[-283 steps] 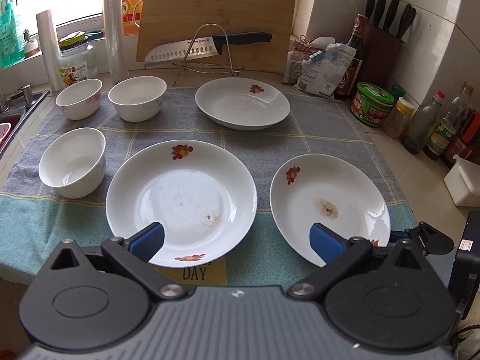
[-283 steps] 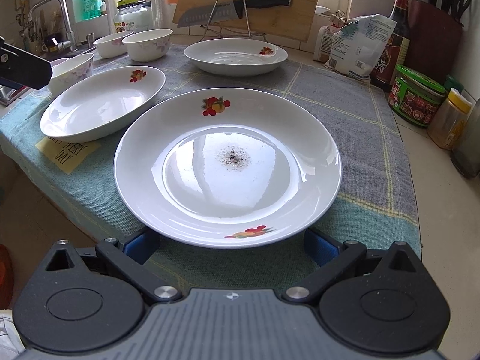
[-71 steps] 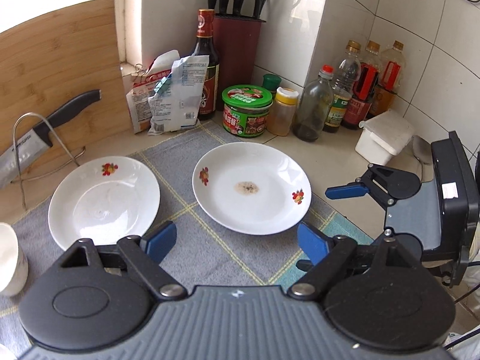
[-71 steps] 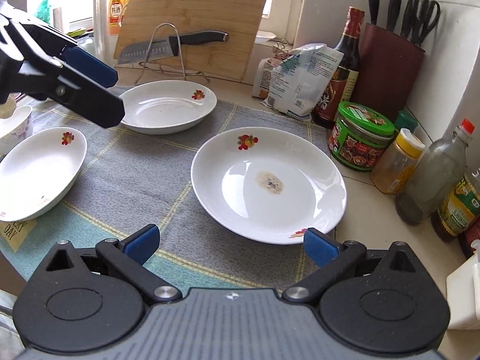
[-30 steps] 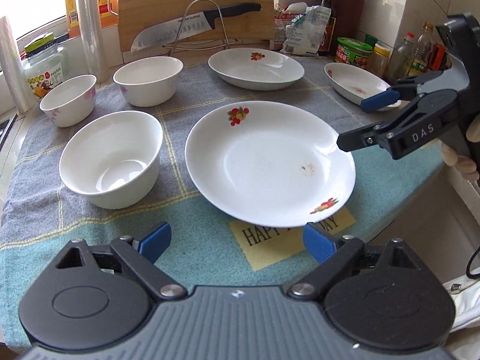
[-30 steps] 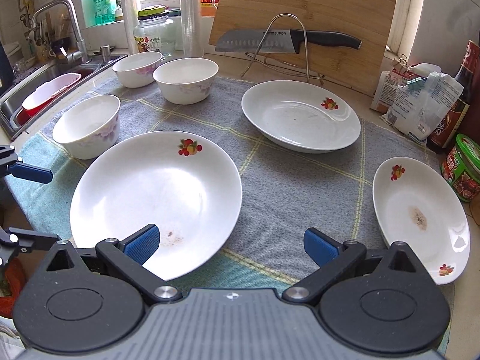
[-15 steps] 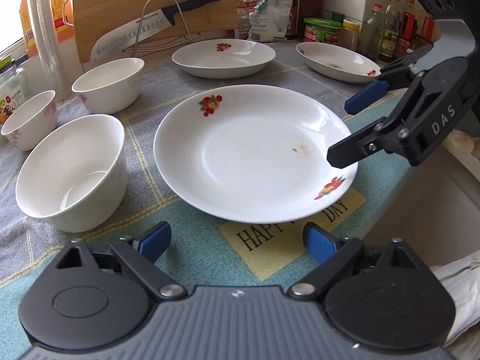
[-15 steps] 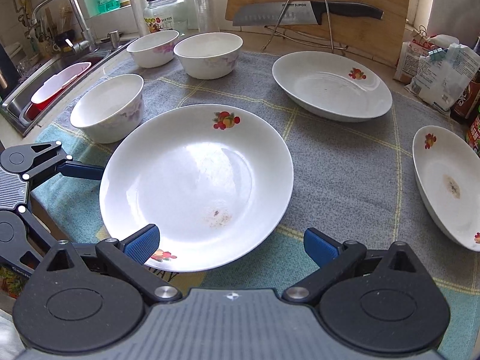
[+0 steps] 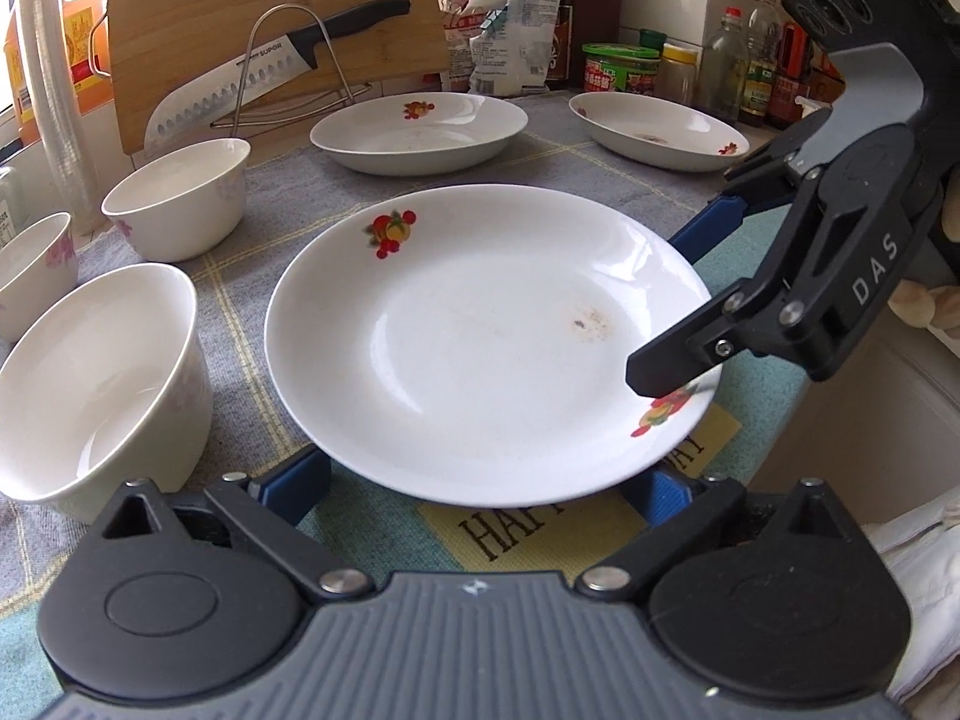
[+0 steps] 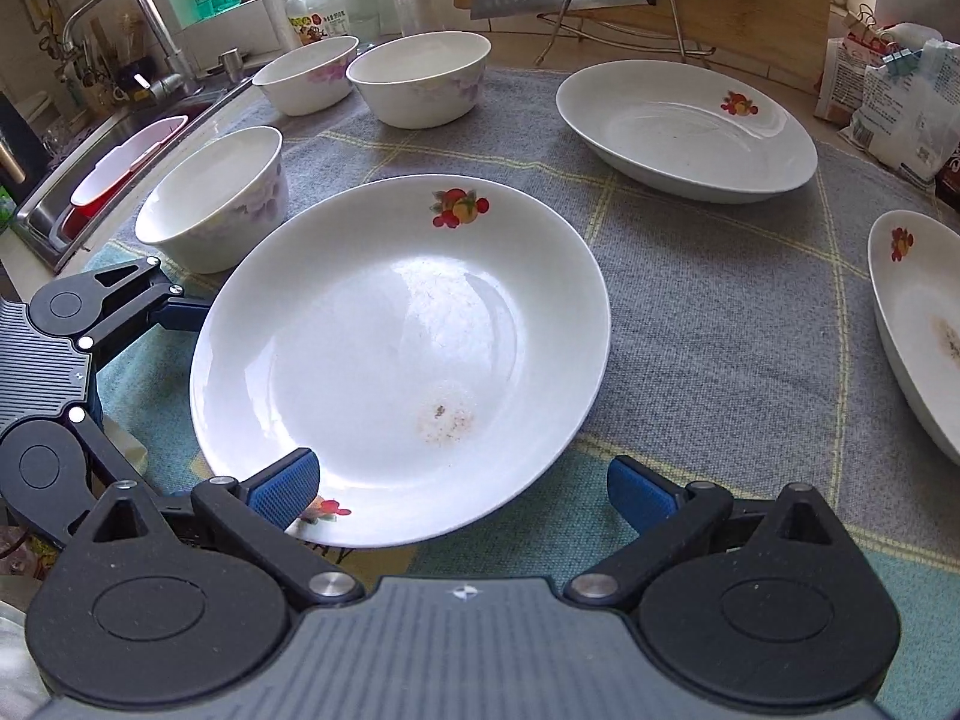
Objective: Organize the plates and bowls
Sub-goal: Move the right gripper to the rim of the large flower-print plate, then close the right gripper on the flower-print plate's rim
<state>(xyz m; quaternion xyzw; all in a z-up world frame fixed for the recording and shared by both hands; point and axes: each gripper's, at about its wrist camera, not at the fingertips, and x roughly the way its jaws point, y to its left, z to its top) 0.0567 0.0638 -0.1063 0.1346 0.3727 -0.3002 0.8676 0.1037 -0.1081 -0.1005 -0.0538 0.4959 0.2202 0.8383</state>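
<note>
A white plate point(image 9: 480, 348) with fruit prints lies on the towel at the front. My left gripper point(image 9: 480, 486) is low at its near rim, jaws opening, one blue pad on each side of the rim and neither pressing. My right gripper point(image 10: 462, 489) stands open at the same plate point(image 10: 396, 348) from the other side, its left pad over the rim. In the left wrist view the right gripper point(image 9: 678, 300) reaches over the plate's right edge. Two more plates point(image 9: 420, 126) point(image 9: 654, 126) lie behind. Three white bowls point(image 9: 102, 372) point(image 9: 180, 198) point(image 9: 30, 264) stand to the left.
A grey and teal towel point(image 10: 690, 330) covers the counter. Behind it a knife point(image 9: 270, 84) rests on a wire stand against a wooden board point(image 9: 270, 6). Jars and bottles point(image 9: 720, 60) line the back right. A sink point(image 10: 90, 180) lies beyond the bowls. The counter edge point(image 9: 810, 420) drops off beside the plate.
Both grippers have sunk closer to the front plate. My left gripper's jaws have spread wider around its near rim. The right gripper's finger now reaches over the plate's edge.
</note>
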